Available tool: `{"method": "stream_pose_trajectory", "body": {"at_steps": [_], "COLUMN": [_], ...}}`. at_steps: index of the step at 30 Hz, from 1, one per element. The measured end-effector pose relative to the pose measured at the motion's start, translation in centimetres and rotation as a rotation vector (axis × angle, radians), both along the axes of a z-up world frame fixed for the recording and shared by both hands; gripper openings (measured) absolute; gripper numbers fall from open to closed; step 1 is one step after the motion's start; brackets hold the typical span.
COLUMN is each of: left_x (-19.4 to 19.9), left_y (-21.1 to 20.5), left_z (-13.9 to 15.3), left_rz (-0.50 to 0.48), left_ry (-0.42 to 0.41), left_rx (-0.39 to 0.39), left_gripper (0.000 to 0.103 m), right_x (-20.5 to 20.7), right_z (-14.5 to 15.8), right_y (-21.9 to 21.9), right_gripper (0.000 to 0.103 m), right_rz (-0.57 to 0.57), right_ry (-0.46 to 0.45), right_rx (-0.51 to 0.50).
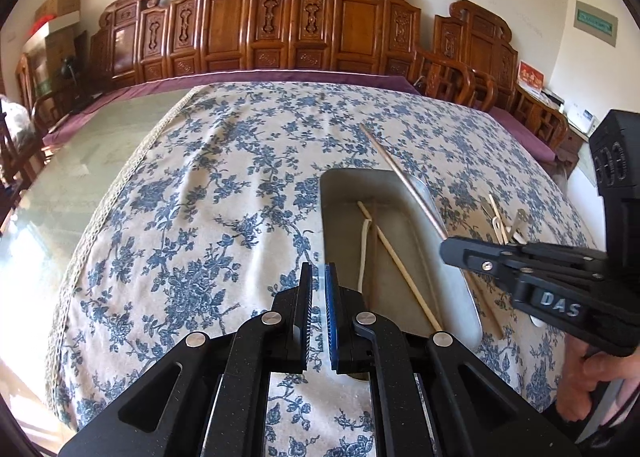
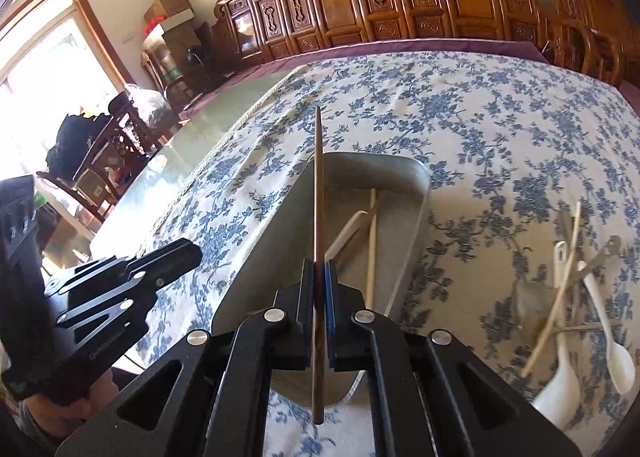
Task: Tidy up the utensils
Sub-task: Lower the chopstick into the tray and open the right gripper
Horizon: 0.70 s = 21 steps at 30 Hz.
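Our right tongs (image 2: pixel 319 277) pinching a dark chopstick (image 2: pixel 318 185) over the tray (image 2: pixel 256 257), left tongs (image 1: pixel 319 289) pressed together — empty, "DAS" (image 1: pixel 559 304) lettering readable.

- "DAS" stands in raised grey letters on the black body of the right gripper (image 1: pixel 444 251), seen from the left wrist.
- A green sign (image 1: pixel 595 23) on the wall above that gripper carries lettering too small to read.

A dark chopstick (image 2: pixel 318 217) is held above the metal tray (image 2: pixel 416 185), where a pale chopstick (image 2: pixel 372 241) and white spoon (image 2: pixel 346 233) lie, while more utensils (image 2: pixel 580 289) sit piled beside it.
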<state>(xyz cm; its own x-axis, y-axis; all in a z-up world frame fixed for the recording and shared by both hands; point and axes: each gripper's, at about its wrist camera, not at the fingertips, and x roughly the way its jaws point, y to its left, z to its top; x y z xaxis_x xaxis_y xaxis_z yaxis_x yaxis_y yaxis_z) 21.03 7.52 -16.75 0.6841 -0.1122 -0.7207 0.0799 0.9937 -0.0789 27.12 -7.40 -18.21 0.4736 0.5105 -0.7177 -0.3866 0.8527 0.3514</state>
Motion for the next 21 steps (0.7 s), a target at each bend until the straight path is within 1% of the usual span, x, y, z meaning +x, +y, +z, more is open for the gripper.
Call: {"method": "stream_pose_trajectory", "body": {"at_steps": [7,13,14,16,21], "left_x": [0.2,0.1,0.1,0.1,0.0], "left_y": [0.3,0.2,0.2,0.2,-0.3], "left_z": [0.0,0.1,0.1,0.1,0.1], "left_rz": [0.002,0.007,0.008,0.007,-0.005], "left_ry": [0.001,-0.005,-0.006,-0.007,-0.008], "left_rx": [0.005,0.004,0.004,0.004,0.007], "left_gripper": [0.005,0.005,0.005,0.005,0.005], "right_x": [1.1,0.7,0.6,0.5,0.2], "right_z": [-2.2,-3.4,-3.5,-3.5,-2.9], "right_y": [0.5,0.6,0.7,0.7,0.2], "right_gripper": [0.006,0.006,0.006,0.010,0.010], "right_rz": [-0.036,-0.033,-0.032,-0.033,-0.024], "right_ry": [0.043,0.054,0.053,0.050,0.021], "right_rx": [0.004,-0.016,-0.019,-0.024,-0.020]}}
